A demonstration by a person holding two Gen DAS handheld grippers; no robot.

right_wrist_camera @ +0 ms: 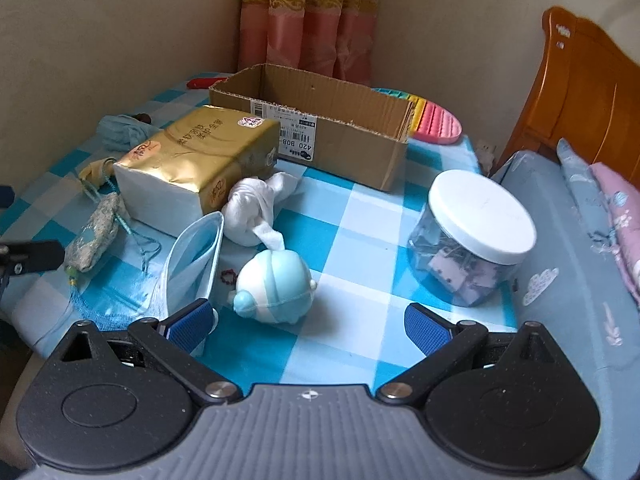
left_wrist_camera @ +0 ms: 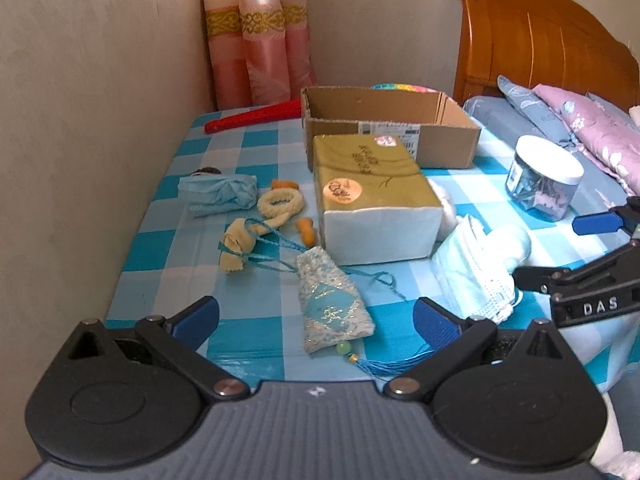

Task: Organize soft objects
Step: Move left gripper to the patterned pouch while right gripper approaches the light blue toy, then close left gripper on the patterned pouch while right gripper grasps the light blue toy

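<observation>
Hovering over checkered desk (left_wrist_camera: 168, 240) | left tongs (left_wrist_camera: 316, 318) spread above embroidered pouch (left_wrist_camera: 334, 306) | right tongs (right_wrist_camera: 310, 320) spread (empty), near possibly plastic blue toy (right_wrist_camera: 274, 286)

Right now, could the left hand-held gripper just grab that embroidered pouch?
Probably yes. The left hand-held gripper is open, and the embroidered pouch lies flat between its fingers with nothing on top. Its cord trails toward the tissue pack.
</observation>
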